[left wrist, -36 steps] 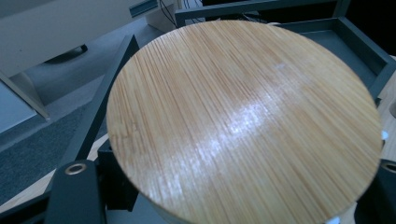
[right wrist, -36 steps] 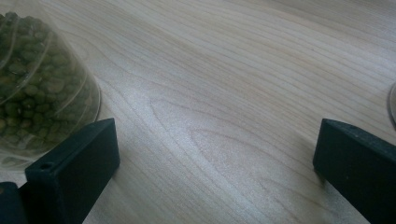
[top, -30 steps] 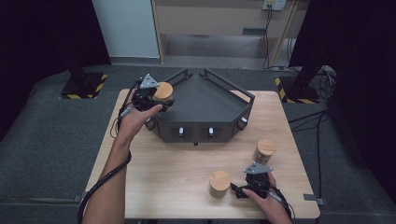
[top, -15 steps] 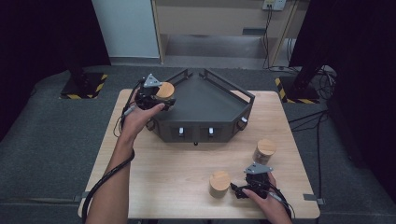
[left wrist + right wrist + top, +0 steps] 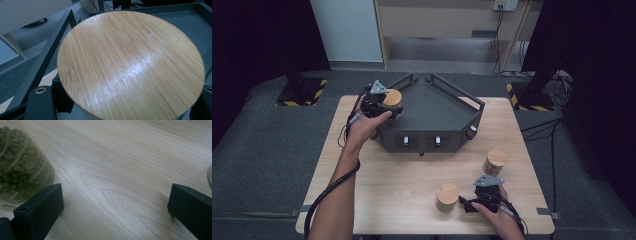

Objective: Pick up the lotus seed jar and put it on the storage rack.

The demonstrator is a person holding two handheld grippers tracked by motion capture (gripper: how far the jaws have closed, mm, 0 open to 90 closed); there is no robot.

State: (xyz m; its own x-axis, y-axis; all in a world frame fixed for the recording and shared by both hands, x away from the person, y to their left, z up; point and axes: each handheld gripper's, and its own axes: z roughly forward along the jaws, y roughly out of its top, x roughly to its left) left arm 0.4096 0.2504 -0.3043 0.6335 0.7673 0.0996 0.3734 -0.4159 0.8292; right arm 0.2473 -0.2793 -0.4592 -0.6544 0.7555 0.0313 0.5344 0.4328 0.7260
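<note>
A jar with a round bamboo lid (image 5: 392,97) hangs over the left corner of the dark tray (image 5: 472,102), and my left gripper (image 5: 388,106) is shut on it. In the left gripper view the lid (image 5: 130,65) lies close between the jaws, with the tray's rail (image 5: 50,55) behind it. My right gripper (image 5: 484,199) rests open on the wooden table (image 5: 392,200) near the front edge. Beside its left jaw stands a clear jar of green beans (image 5: 17,170), the same jar (image 5: 447,196) seen from the high view. Nothing is between the right gripper (image 5: 115,192) jaws.
Another bamboo-lidded jar (image 5: 495,161) stands on the table to the right, behind my right gripper. The tray has raised rails all round and two small white fittings on its front wall. A cable trails from the left gripper along the person's forearm.
The left gripper has shifted the jar slightly to the right, toward the tray. The right gripper has stayed in place.
</note>
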